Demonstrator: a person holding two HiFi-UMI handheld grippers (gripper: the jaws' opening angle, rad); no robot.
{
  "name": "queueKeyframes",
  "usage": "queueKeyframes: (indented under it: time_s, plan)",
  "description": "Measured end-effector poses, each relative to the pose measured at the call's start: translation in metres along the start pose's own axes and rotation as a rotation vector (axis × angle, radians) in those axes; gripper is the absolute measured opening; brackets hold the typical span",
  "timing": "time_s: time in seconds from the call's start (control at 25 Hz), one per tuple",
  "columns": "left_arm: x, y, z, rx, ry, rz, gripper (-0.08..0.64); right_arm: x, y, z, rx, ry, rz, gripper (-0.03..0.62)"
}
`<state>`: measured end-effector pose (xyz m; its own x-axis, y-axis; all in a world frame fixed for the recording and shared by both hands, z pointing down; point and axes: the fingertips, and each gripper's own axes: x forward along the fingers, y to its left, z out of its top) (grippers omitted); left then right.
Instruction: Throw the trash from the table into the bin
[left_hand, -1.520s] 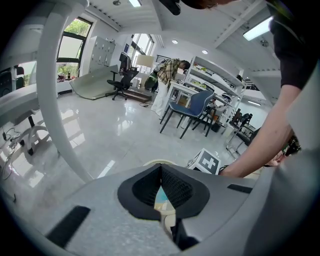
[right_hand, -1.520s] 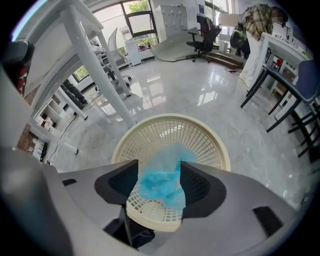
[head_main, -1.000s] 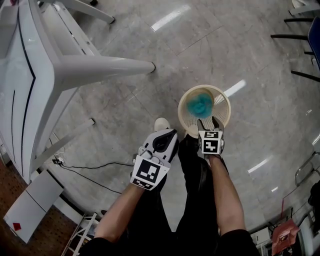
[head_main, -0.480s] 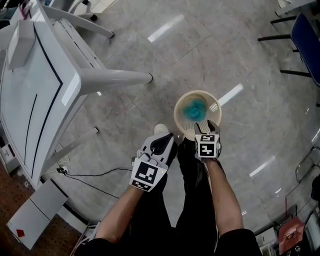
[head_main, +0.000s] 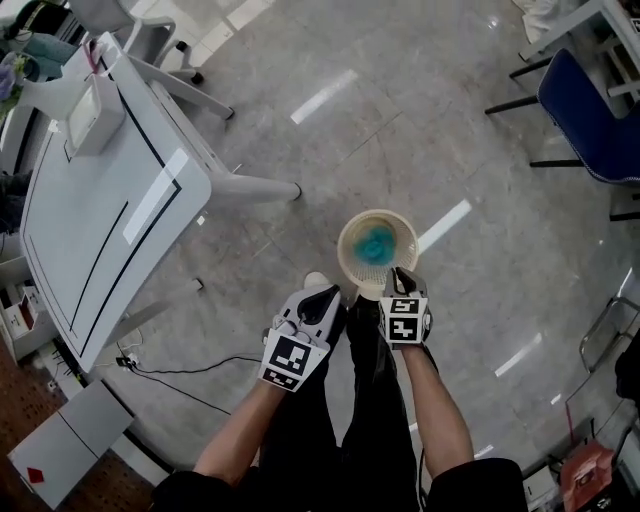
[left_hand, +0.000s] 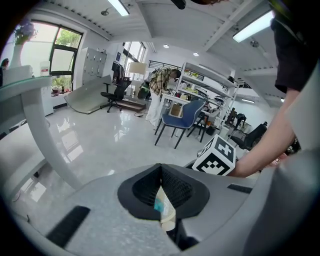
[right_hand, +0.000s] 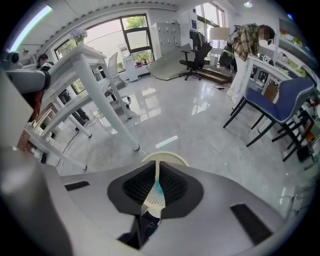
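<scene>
My right gripper (head_main: 400, 277) hangs over the near rim of the bin (head_main: 347, 262); the teal trash (head_main: 377, 243) lies inside, just ahead of it. My forearm points steeply down. Its jaws have just been closing and meet on nothing. My left gripper (head_main: 322, 298), beside it, is clenched and empty.

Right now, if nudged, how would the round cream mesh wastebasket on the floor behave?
The cream mesh wastebasket looks like thin perforated plastic, probably light. Holding only a crumpled teal wad on glossy floor, it may slide or tip.
</scene>
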<state>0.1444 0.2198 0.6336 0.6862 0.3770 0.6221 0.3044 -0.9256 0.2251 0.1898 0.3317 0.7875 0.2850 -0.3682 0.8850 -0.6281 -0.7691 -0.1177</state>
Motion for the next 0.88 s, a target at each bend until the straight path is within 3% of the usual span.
queueKeyframes:
  time_s: [0.48, 0.72, 0.88]
  plan:
    - [-0.045, -0.049, 0.075, 0.05, -0.057, -0.004, 0.008, -0.129, 0.021, 0.048, -0.059, -0.152, 0.118, 0.009]
    - [-0.08, -0.061, 0.111, 0.046, -0.112, 0.024, 0.008, -0.208, 0.045, 0.092, -0.066, -0.272, 0.176, 0.009]
    - [-0.1, -0.068, 0.137, 0.034, -0.163, 0.052, 0.008, -0.269, 0.06, 0.136, -0.09, -0.418, 0.242, 0.009]
